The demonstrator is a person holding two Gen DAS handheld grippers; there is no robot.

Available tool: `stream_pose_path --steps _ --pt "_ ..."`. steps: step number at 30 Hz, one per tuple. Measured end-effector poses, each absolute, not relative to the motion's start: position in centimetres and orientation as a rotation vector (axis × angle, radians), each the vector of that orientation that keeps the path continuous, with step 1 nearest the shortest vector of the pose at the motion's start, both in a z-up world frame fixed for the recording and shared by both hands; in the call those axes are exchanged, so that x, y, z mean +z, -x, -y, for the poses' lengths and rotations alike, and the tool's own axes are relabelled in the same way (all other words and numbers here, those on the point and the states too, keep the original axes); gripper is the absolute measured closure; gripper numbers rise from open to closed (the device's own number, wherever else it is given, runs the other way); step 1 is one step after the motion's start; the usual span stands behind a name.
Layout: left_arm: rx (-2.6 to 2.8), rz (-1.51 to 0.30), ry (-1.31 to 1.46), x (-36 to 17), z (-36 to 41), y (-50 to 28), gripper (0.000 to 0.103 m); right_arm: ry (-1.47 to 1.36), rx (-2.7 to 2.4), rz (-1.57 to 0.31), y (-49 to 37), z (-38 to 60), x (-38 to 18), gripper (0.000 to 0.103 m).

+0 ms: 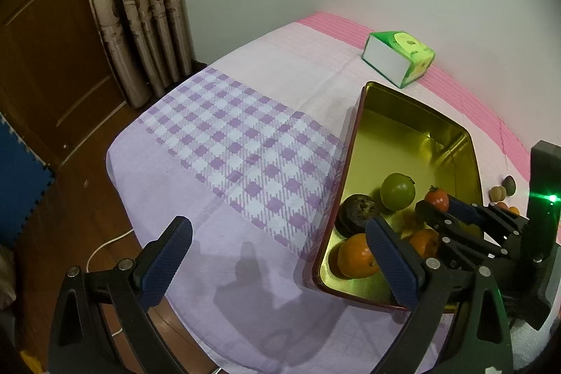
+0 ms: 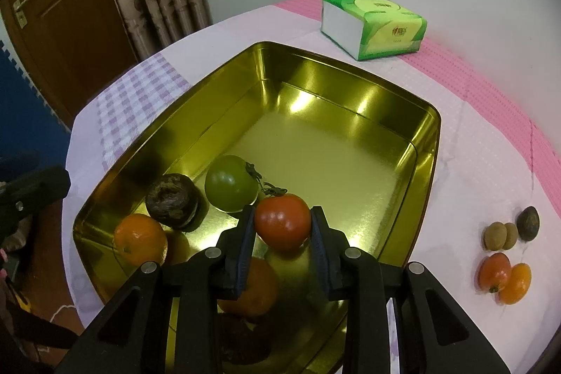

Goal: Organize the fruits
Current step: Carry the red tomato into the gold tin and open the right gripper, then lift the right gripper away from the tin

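My right gripper [image 2: 282, 222] is shut on a red tomato [image 2: 282, 220] and holds it over the near part of a gold tin tray [image 2: 426, 142]. In the tray lie a green tomato [image 2: 229, 183], a dark wrinkled fruit [image 2: 171, 200], an orange [image 2: 139, 239] and another orange [image 2: 257, 284] under the gripper. My left gripper [image 1: 277, 247] is open and empty over the purple cloth left of the tray [image 1: 354, 142]. The left wrist view shows the right gripper [image 1: 434, 207] with the tomato [image 1: 436, 198] above the tray.
A green tissue box [image 2: 373, 27] stands at the back of the table. Right of the tray on the cloth lie two small brown fruits [image 2: 499, 235], a dark fruit [image 2: 528, 222], a small red tomato [image 2: 494, 272] and a small orange fruit [image 2: 517, 283]. Curtain and wooden door stand at left.
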State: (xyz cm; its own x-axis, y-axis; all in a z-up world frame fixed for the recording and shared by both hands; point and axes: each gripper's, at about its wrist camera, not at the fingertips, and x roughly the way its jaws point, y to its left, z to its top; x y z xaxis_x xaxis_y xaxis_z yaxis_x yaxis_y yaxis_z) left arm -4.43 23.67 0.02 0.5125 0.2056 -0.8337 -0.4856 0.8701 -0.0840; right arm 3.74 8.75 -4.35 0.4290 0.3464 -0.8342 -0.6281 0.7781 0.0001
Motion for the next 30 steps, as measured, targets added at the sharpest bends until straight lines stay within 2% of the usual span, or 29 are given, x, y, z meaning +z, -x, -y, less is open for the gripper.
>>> stream_pose_path --steps 18,27,30 --pt "0.289 -0.918 0.317 0.3 -21.6 4.3 0.005 0.324 0.625 -0.937 -3.5 -8.6 -3.9 0.07" --pt "0.277 -0.908 0.246 0.8 -20.5 4.2 0.005 0.28 0.621 -0.899 -3.3 -7.7 -2.5 0.058" --pt "0.285 -0.903 0.219 0.9 -20.2 4.1 0.005 0.254 0.608 -0.87 -3.1 -6.5 -1.4 0.048"
